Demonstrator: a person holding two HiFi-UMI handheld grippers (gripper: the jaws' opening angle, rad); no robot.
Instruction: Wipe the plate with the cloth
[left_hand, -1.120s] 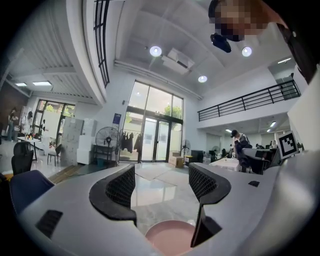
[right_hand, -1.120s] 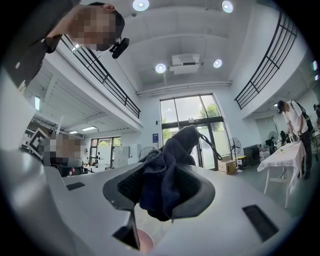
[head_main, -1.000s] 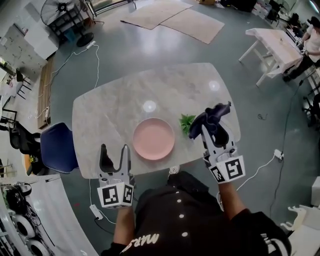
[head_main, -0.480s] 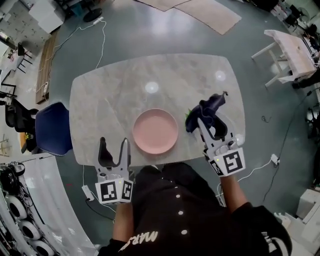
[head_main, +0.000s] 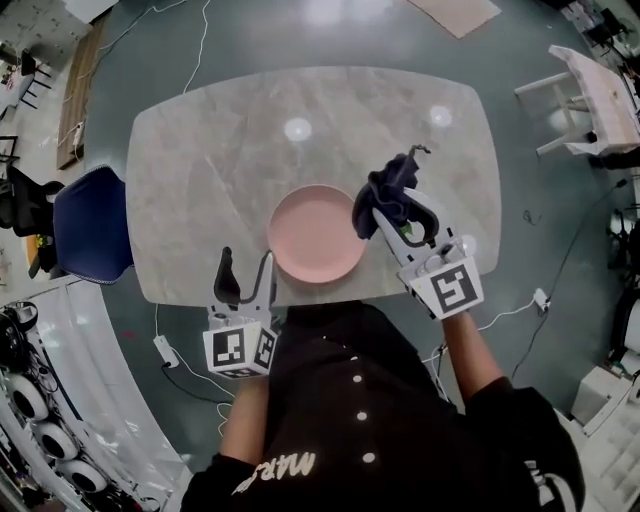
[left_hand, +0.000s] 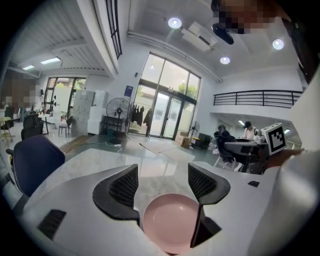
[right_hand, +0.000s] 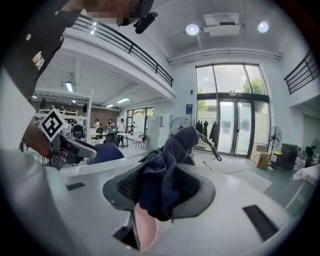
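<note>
I am standing at a pale marbled desk (head_main: 200, 160) on a grey floor (head_main: 560, 180), with a blue chair (head_main: 90, 225) sitting at its 9 o'clock. The round pink plate (head_main: 316, 233) is lying near the desk's 6 o'clock edge. My right tongs (head_main: 400, 208) are pinching a bunched dark cloth (head_main: 388, 188) by the plate's 2 o'clock rim. My left tongs (head_main: 247, 262) are gaping wide at its 8 o'clock, holding nothing.

Lower centre of the head view: a person in a black shirt (head_main: 420, 440) with a row of white buttons (head_main: 361, 414) and white lettering (head_main: 277, 466) near the bottom edge. The left gripper (head_main: 247, 258) and right gripper (head_main: 398, 207) are white, with dark ribbed pads (left_hand: 122, 186). Each carries a cube of black-and-white square markers (head_main: 240, 350).
</note>
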